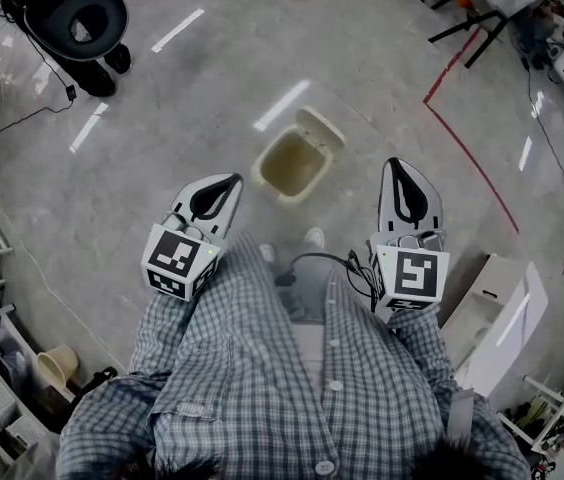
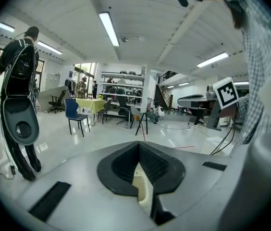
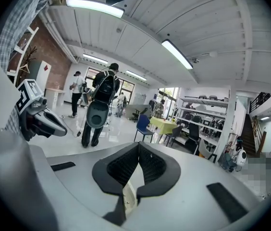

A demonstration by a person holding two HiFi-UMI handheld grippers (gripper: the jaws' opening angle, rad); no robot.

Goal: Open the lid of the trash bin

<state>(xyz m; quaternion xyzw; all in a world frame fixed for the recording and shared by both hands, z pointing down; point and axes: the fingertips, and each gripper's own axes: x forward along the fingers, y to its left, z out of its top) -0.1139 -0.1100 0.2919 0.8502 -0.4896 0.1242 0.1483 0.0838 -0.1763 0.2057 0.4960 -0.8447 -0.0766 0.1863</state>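
Observation:
The cream trash bin (image 1: 292, 165) stands on the grey floor ahead of my feet, its inside showing and its lid (image 1: 321, 129) tipped back at the far side. My left gripper (image 1: 226, 183) is held near my body, left of the bin and apart from it, jaws shut on nothing. My right gripper (image 1: 399, 166) hangs to the bin's right, also shut and empty. In the left gripper view the left gripper (image 2: 138, 144) has its black pads meeting, with a cream sliver (image 2: 143, 186) showing through the slit below. The right gripper view shows the right gripper (image 3: 138, 143) the same way.
A black wheeled stand (image 1: 74, 13) is at the far left and a red tape line (image 1: 467, 148) runs along the floor at the right. White boxes (image 1: 497, 318) stand by my right side, a cream bucket (image 1: 57, 366) at my lower left. Chairs and a table (image 2: 90, 105) are farther off.

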